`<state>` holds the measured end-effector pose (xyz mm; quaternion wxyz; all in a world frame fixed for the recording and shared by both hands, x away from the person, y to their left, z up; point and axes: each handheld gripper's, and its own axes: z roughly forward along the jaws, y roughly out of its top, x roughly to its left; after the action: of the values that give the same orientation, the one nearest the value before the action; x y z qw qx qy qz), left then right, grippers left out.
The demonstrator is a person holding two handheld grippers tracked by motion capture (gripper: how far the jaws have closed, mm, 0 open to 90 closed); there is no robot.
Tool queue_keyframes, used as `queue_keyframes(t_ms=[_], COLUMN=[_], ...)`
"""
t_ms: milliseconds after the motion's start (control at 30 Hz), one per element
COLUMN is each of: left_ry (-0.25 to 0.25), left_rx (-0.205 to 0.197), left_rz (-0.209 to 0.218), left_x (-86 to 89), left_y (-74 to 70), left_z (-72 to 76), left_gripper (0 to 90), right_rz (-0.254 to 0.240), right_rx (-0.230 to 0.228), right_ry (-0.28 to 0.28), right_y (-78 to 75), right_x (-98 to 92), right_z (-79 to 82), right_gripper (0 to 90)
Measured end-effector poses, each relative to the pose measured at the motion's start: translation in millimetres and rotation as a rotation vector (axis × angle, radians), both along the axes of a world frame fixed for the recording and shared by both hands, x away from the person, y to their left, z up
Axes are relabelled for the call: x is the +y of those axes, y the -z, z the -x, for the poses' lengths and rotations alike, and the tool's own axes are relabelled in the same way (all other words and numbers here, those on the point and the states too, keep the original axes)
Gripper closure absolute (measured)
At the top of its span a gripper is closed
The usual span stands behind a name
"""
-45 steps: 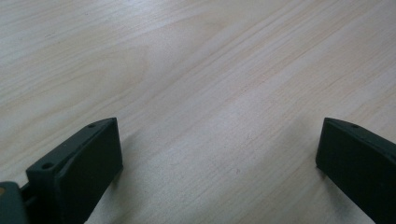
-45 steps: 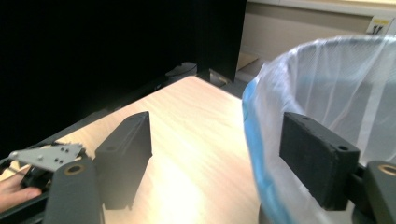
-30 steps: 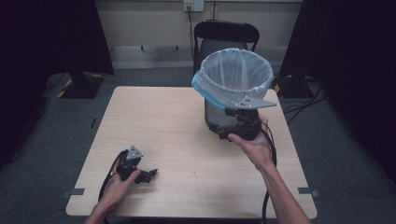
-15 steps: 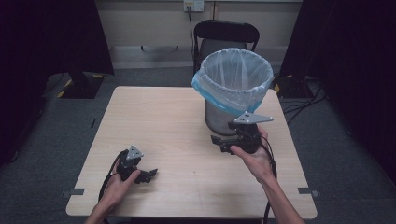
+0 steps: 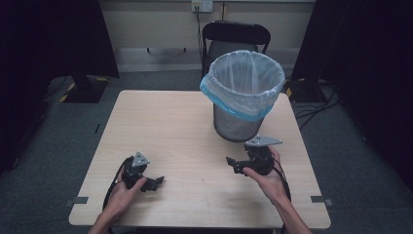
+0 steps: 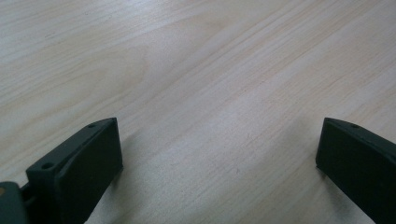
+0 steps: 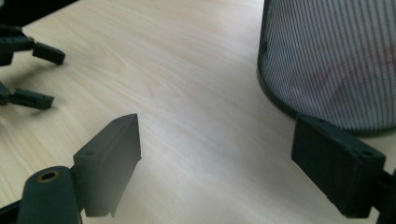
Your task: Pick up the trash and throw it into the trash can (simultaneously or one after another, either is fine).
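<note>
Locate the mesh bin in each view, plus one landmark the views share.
High view: mesh bin stands at the table's far right, white liner folded over its rim, just beyond the right gripper.
Right gripper view: upper right, its lower wall above the right-hand jaw.
Left gripper view: not in this picture.
Shared landmark: the pale wood tabletop.

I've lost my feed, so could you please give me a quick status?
Both grippers, left and right, open, empty. Lined mesh bin upright on table. Nothing between them.
</note>
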<state>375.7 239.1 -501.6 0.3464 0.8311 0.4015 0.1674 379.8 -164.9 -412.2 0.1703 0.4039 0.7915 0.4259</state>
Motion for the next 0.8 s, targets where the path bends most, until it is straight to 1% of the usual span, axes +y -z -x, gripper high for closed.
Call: queue_keyframes(t_ms=[33, 67, 133, 167, 200, 267, 333, 367, 433, 533, 567, 633, 767, 800], left_ry=[0.0, 0.0, 0.0, 0.0, -0.002, 0.0, 0.0, 0.0, 0.001, 0.0, 0.0, -0.001, 0.0, 0.0], left_rx=[0.0, 0.0, 0.0, 0.0, 0.0, 0.0, 0.0, 0.0, 0.0, 0.0, 0.0, 0.0, 0.0, 0.0], left_rz=[0.0, 0.0, 0.0, 0.0, 0.003, 0.0, 0.0, 0.0, -0.001, 0.0, 0.0, 0.002, 0.001, 0.001], left_x=[0.0, 0.0, 0.0, 0.0, -0.2, 0.0, 0.0, 0.0, 0.1, 0.0, 0.0, -0.2, 0.0, 0.0], left_y=[0.0, 0.0, 0.0, 0.0, 0.1, 0.0, 0.0, 0.0, 0.0, 0.0, 0.0, 0.1, 0.0, 0.0], left_z=[0.0, 0.0, 0.0, 0.0, 0.1, 0.0, 0.0, 0.0, 0.0, 0.0, 0.0, 0.1, 0.0, 0.0], left_gripper=[0.0, 0.0, 0.0, 0.0, 0.0, 0.0, 0.0, 0.0, 0.0, 0.0, 0.0, 0.0, 0.0, 0.0], right_rz=[0.0, 0.006, 0.015, 0.015, 0.028, 0.036, 0.045, 0.045, 0.058, 0.071, 0.071, 0.081, 0.088, 0.102], right_rx=[0.0, 0.015, 0.018, 0.018, 0.035, 0.052, 0.069, 0.069, 0.091, 0.105, 0.105, 0.126, 0.141, 0.139], right_ry=[0.0, 0.006, 0.013, 0.013, 0.018, 0.027, 0.033, 0.033, 0.046, 0.057, 0.057, 0.067, 0.081, 0.086], right_y=[0.0, 7.2, 14.9, 14.9, 23.1, 31.3, 38.0, 38.0, 45.7, 54.7, 54.7, 62.9, 67.0, 68.8], right_x=[0.0, -1.0, -1.0, -1.0, -1.1, -1.7, -3.0, -3.0, -3.4, -4.0, -4.0, -4.9, -4.9, -4.0], right_z=[0.0, 1.7, 3.7, 3.7, 5.0, 5.5, 5.6, 5.6, 5.9, 5.3, 5.3, 4.3, 3.3, 2.6], right_gripper=[15.3, 15.4, 15.4, 15.4, 15.4, 15.8, 19.5, 19.5, 17.8, 17.4, 17.4, 17.2, 16.7, 16.6])
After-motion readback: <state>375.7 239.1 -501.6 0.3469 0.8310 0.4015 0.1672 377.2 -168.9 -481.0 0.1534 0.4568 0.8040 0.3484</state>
